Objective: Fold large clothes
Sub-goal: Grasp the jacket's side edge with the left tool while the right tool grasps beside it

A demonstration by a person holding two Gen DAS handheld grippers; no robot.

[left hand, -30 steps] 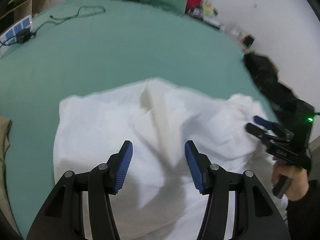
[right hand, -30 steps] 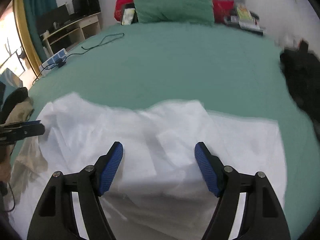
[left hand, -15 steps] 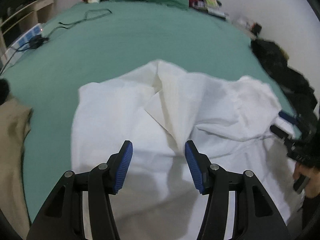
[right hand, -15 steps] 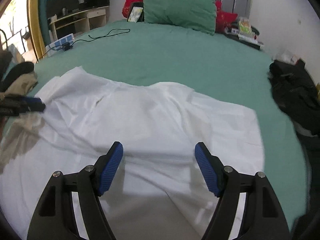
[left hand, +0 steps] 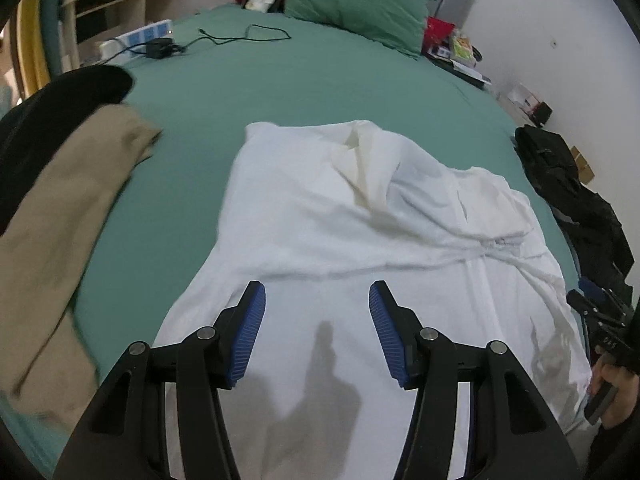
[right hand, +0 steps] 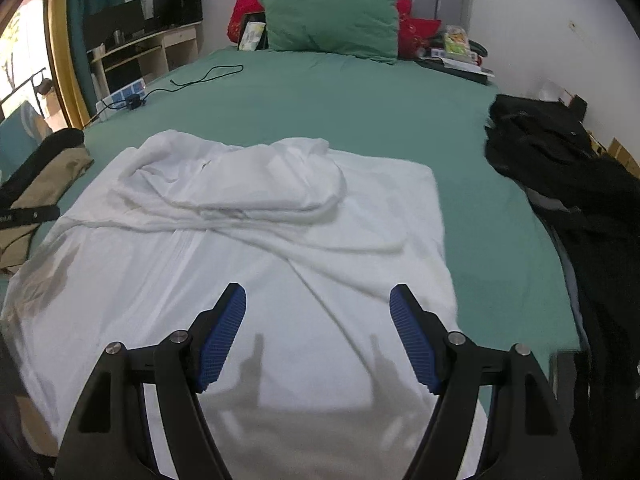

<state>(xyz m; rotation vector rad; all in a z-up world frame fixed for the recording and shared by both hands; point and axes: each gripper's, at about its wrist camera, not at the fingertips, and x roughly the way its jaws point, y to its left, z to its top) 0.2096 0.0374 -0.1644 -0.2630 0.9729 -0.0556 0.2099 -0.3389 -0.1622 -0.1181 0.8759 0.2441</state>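
Our left claw (left hand: 317, 300) hangs with its blue pads (left hand: 251, 332) spread apart and nothing between them, tilted down over the near part of the white garment (left hand: 320, 216). Our right claw (right hand: 318, 312) is likewise parted and empty above the same cloth, and it also shows at the right edge of the left view, gripped by a hand (left hand: 612, 384). The white garment (right hand: 248, 248) lies spread across the near half of the green bed (right hand: 360, 108), its upper part folded over in a rumpled band. Beside it on the left lies a tan garment (left hand: 60, 216); on the right, dark clothes (right hand: 568, 184). Farther up the bed rest a green pillow (right hand: 332, 24) and a black cable (right hand: 200, 76).
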